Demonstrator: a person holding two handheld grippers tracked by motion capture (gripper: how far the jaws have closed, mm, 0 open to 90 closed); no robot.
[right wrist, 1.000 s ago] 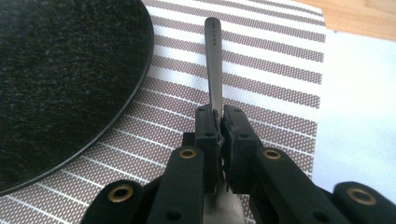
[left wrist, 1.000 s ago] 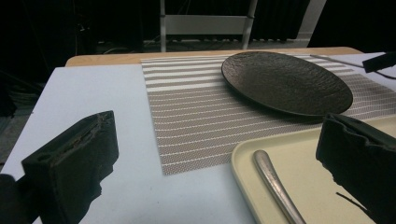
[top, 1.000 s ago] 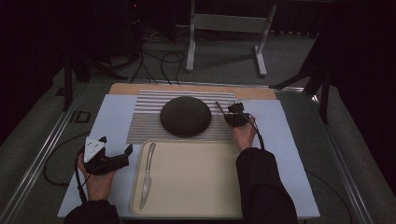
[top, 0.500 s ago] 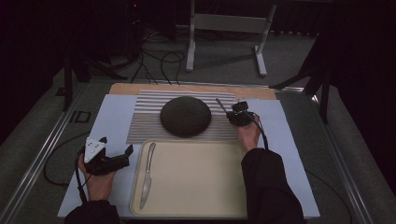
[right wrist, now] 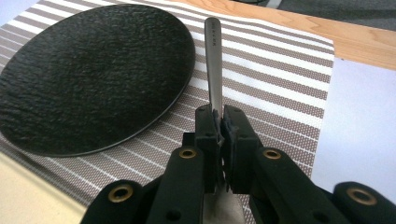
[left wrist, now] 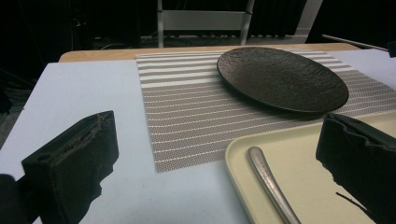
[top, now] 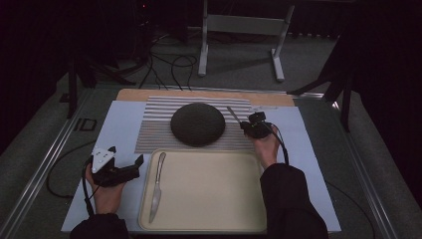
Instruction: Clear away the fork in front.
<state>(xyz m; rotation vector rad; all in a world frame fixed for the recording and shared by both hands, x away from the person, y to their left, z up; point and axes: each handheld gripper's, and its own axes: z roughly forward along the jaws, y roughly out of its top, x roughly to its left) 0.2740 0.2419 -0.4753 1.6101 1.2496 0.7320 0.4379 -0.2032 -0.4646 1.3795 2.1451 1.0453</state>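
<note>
A dark textured plate (top: 197, 124) (left wrist: 282, 77) (right wrist: 88, 74) rests on a striped placemat (top: 154, 129) (left wrist: 187, 112) (right wrist: 280, 84). My right gripper (top: 247, 127) (right wrist: 219, 126) hovers just right of the plate, shut on a silver utensil (top: 233, 115) (right wrist: 214, 60). The utensil's handle points away over the mat, and its other end is hidden behind the jaws. My left gripper (top: 127, 155) (left wrist: 217, 158) stands open, nothing in it, left of a cream tray (top: 209, 189) (left wrist: 299, 154). A table knife (top: 157, 186) (left wrist: 271, 182) lies along the tray's left side.
A pale blue cloth (top: 119, 124) covers the table, with a wooden strip (top: 199, 94) at its far edge. A grey metal stand (top: 239, 30) is on the floor beyond. Cables (top: 164, 64) lie on the floor at the back left.
My right hand has shifted slightly to the right and lifted a little, the utensil still in its jaws. The left hand has stayed put.
</note>
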